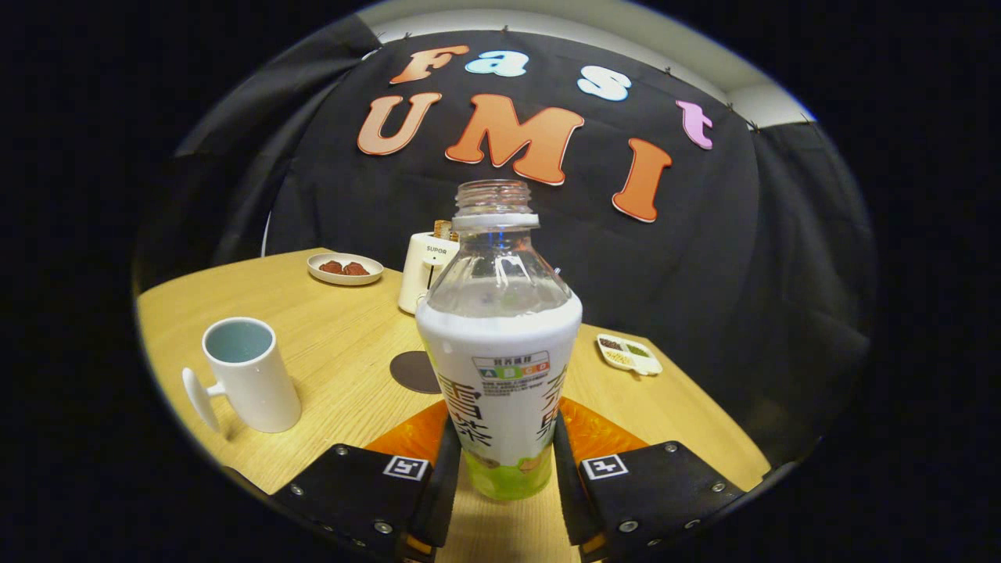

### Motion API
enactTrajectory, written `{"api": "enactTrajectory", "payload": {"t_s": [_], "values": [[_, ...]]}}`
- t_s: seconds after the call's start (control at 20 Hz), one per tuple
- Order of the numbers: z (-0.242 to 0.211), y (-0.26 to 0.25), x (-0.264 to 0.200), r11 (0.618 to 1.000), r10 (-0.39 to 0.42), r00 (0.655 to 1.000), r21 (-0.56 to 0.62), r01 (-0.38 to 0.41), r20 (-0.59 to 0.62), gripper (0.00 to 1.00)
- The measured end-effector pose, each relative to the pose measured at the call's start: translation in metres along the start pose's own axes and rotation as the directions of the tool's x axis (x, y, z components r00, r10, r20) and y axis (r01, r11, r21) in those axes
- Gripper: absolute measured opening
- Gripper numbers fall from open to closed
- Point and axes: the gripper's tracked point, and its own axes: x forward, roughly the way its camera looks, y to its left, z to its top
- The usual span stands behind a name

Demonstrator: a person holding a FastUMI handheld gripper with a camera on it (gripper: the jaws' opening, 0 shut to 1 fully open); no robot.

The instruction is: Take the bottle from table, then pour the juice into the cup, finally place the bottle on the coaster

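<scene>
One wooden table (328, 352), booth cloth behind it.

Left to right, counted:
- One white cup (249, 375), upright, handle turned toward the near-left, inside looks pale blue-grey; contents cannot be told. Stands well left of the fingers.
- One small white plate (345, 269) at the far side of the table, two reddish-brown pieces on it.
- One dark round coaster (414, 371), flat on the table, bare, just left of the bottle and partly hidden behind it.
- One white toaster (422, 274) beyond the coaster, something brown sticking out of its top.
- One bottle (500, 367), upright, cap off, clear shoulder and neck, white label wrap with a green base. It sits between the two fingers.
- One gripper (500, 461): two black fingers, one on each side of the bottle's lower body, both pressed against it, closed narrow on the bottle.
- One small white divided dish (629, 353) right of the bottle, three compartments with dark and yellowish bits.
</scene>
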Motion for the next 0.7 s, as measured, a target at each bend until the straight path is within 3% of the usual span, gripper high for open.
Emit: {"api": "enactTrajectory", "payload": {"t_s": [0.3, 0.7], "values": [[0.026, 0.013, 0.001, 0.971, -0.045, 0.995, -0.232, 0.066, 0.094, 0.57], [0.041, 0.034, 0.003, 0.830, -0.076, 0.973, -0.528, 0.182, 0.216, 0.57]]}}
